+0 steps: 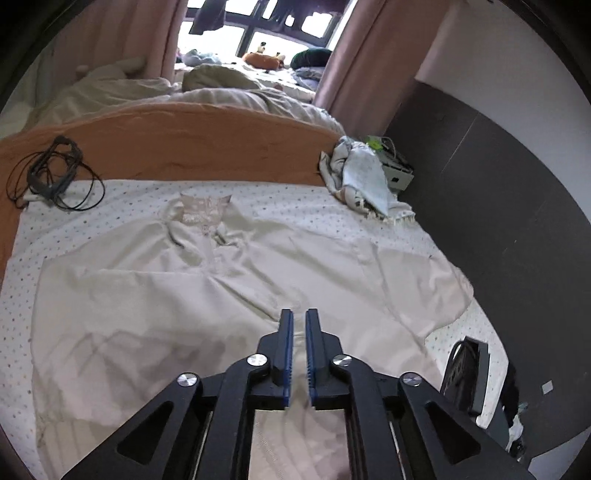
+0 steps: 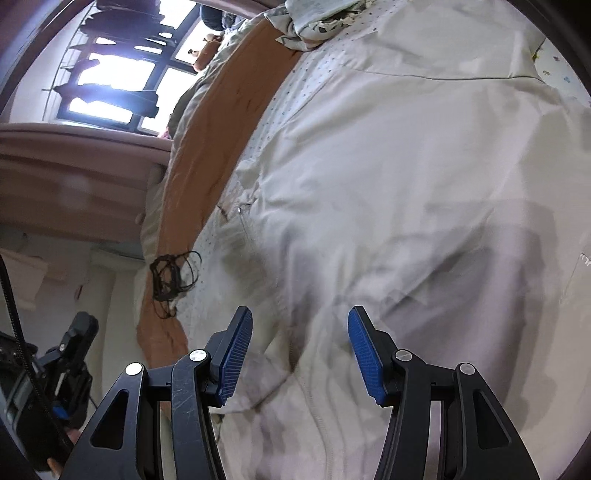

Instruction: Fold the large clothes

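Left wrist view, bottom centre: left gripper [image 1: 299, 317] hovers over the garment, blue pads w/ only a narrow gap, nothing between them. Not gripping any cloth.

Right wrist view, bottom centre: right gripper [image 2: 300, 325] jaws about half apart, empty. Cloth lies below the jaws, pads not pressing on it. At lower left of that frame a dark device [image 2: 55, 373], prob. the other gripper, and a bit of a hand at the very bottom edge.

The garment [image 1: 221, 288], a large cream top/jacket w/ zip front, lies spread on the dotted sheet [image 1: 122, 195], filling the middle of the left frame. Collar [image 1: 205, 212] points to the frame's upper centre, body fans out toward the bottom. Right sleeve area reaches mid-right, near the bed edge. Some wrinkles, but mostly flat.

Progress, my read: laid out and roughly smoothed; no fold visible yet. Sleeves look unfolded, sides not brought in, no halving. So early stage, nearly all folding left: sleeves/sides in, then bottom up to collar.

Further back: tangle of black cable [image 1: 55, 173] at mid-left on the sheet, crumpled pale cloth [image 1: 362, 181] at upper right of the bed, orange blanket [image 1: 184, 147] band across, then window [image 1: 266, 33] at top.
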The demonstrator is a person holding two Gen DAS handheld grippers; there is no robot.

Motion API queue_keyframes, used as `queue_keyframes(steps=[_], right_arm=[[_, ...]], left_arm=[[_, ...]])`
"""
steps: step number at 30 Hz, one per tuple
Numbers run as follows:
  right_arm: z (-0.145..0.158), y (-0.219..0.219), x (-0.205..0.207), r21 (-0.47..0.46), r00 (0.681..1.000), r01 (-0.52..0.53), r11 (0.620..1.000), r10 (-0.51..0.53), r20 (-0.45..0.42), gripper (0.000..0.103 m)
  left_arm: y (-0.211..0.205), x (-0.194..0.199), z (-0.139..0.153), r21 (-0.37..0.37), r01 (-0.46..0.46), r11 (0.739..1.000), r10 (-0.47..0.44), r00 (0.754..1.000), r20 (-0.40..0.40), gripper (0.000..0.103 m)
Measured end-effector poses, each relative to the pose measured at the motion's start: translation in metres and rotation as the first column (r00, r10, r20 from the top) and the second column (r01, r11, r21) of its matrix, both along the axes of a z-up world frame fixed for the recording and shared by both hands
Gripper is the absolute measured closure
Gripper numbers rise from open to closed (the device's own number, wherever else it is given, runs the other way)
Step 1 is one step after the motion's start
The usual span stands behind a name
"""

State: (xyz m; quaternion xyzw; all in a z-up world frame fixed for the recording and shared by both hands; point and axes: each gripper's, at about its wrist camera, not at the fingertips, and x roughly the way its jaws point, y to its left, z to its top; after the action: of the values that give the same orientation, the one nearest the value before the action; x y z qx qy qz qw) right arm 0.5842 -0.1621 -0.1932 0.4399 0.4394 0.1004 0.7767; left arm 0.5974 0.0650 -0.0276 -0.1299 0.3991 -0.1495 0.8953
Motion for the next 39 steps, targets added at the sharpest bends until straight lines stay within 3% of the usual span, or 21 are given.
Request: queue_keyframes(steps=[1, 3, 5, 6, 11, 16, 20, 29, 33, 39], right_arm=[[-0.002, 0.001, 0.001, -0.01, 1.0, 0.0, 1.0, 0.0, -0.009, 0.048], [-0.006, 0.003, 0.002, -0.012, 1.0, -0.002, 1.0, 0.002, -0.027, 0.048], [-0.011, 0.004, 0.002, 0.005, 0.999, -0.009, 1.0, 0.01, -0.038, 0.048], [-0.014, 0.007, 0.003, 0.012, 0.999, -0.017, 1.0, 0.017, -0.042, 0.048], [-0.021, 0.021, 0.01, 0.02, 0.997, -0.06, 0.998, 0.061, -0.044, 0.048], [-0.038, 0.046, 0.023, 0.087, 0.992, -0.109, 0.99, 0.114, -0.053, 0.048], [-0.039, 0.059, 0.028, 0.047, 0.992, -0.116, 0.992, 0.118, -0.044, 0.048], [-0.049, 0.075, 0.036, -0.011, 0.99, -0.118, 0.993, 0.117, -0.075, 0.048], [-0.053, 0.078, 0.04, 0.036, 0.987, -0.141, 0.989, 0.143, -0.077, 0.048], [-0.058, 0.082, 0.043, 0.039, 0.992, -0.113, 0.993, 0.115, -0.056, 0.049]], left_arm=[[0.009, -0.003, -0.002, -0.004, -0.019, 1.0, 0.019, 1.0, -0.009, 0.084], [0.029, -0.01, -0.005, -0.012, -0.066, 0.998, 0.066, 0.998, -0.014, 0.051], [0.054, -0.02, -0.007, -0.004, -0.139, 0.99, 0.139, 0.99, -0.002, 0.035], [0.07, -0.026, -0.009, 0.007, -0.181, 0.984, 0.181, 0.984, 0.003, 0.033], [0.134, -0.053, -0.021, 0.072, -0.303, 0.95, 0.303, 0.953, 0.004, 0.033], [0.185, -0.074, -0.043, 0.116, -0.387, 0.915, 0.391, 0.92, -0.017, 0.033], [0.213, -0.084, -0.066, 0.149, -0.422, 0.894, 0.432, 0.9, -0.048, 0.033], [0.241, -0.091, -0.134, 0.233, -0.394, 0.889, 0.431, 0.892, -0.136, 0.033], [0.251, -0.092, -0.162, 0.255, -0.384, 0.887, 0.436, 0.88, -0.191, 0.034], [0.258, -0.09, -0.175, 0.278, -0.364, 0.889, 0.427, 0.878, -0.218, 0.035]])
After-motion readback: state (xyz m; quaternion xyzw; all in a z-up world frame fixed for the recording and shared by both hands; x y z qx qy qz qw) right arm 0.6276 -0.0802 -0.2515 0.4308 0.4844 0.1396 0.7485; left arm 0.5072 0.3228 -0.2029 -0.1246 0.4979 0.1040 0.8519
